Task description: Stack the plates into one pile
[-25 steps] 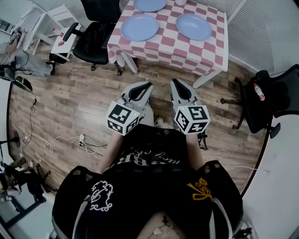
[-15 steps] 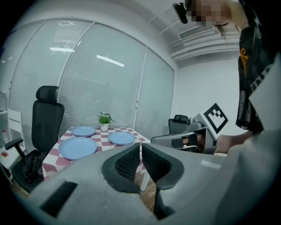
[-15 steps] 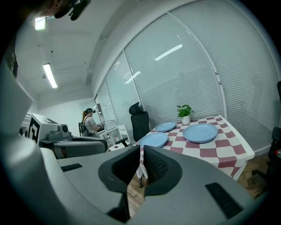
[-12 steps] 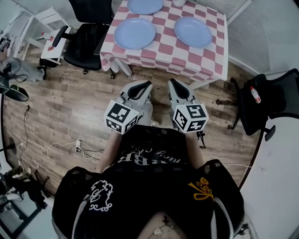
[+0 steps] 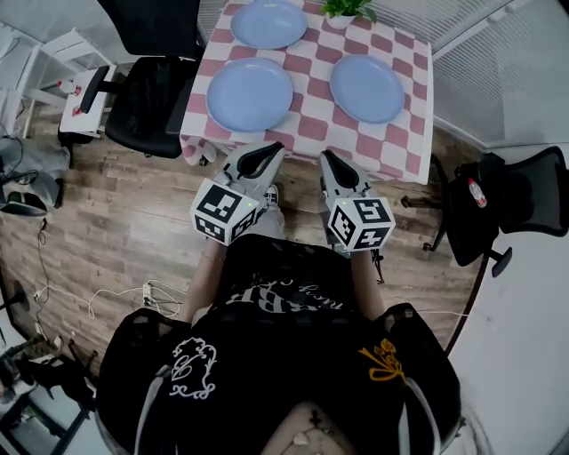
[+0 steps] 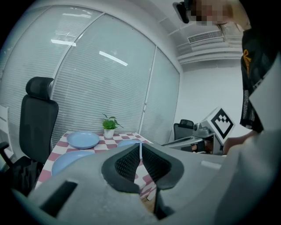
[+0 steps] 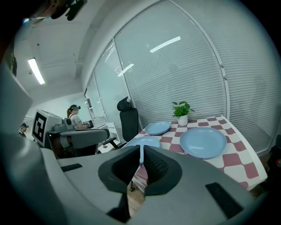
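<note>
1 worktop [image 5: 398,142] under a checked cloth carries 3 blue plates. Each lies flat and apart from the others, so nothing is stacked yet: a near-left plate [image 5: 250,93], a near-right plate [image 5: 367,88] and a far plate [image 5: 268,22]. 2 grippers hang just short of the worktop's near edge, likely ready for a first pick. The left gripper [image 5: 266,151] and right gripper [image 5: 330,160] both have jaws pressed together on nothing. 1 potted plant [image 5: 344,7] stands at the far edge.

We see a wood-plank floor [image 5: 124,204], a table in pink-and-white checks [image 5: 391,142], a black office chair [image 5: 142,111] at its left, another chair [image 5: 520,200] at its right, slatted blinds [image 6: 88,88] over glass walls, and a ceiling strip light [image 7: 36,70].
</note>
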Demonstrator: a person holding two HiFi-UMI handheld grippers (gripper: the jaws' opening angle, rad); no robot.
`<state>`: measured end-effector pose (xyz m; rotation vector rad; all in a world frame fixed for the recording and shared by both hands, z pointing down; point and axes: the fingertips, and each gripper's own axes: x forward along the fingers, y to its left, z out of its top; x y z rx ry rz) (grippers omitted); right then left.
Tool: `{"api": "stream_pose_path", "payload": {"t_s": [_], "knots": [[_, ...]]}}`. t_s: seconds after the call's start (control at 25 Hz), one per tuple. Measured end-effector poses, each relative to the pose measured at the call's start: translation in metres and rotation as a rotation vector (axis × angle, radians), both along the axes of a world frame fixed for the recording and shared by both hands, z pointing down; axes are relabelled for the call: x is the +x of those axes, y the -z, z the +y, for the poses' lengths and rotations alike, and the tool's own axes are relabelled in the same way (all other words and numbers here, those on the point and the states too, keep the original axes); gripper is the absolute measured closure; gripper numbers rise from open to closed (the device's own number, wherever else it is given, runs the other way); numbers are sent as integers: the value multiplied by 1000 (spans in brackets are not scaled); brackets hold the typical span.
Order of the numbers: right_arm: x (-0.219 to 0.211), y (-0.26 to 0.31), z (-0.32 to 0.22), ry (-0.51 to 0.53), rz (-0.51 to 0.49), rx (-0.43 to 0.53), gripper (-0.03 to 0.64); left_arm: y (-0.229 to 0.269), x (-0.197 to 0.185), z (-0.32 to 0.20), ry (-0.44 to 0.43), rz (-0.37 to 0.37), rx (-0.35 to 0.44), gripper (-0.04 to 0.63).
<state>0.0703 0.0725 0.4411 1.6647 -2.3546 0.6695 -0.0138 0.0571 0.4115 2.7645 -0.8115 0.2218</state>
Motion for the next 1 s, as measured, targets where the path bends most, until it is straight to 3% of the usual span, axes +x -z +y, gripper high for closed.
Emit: {"api": "stream_pose_path", "payload": {"t_s": [0.48, 0.8, 1.0], "knots": [[66, 1, -68, -197, 65, -21, 586, -6, 43, -82, -171, -5, -29, 569], [134, -10, -81, -289, 60, -58, 586, -29, 63, -104, -140, -8, -118, 568], [177, -14, -105, -273, 56, -69, 586, -39, 82, -118, -75, -23, -146, 568]]}}
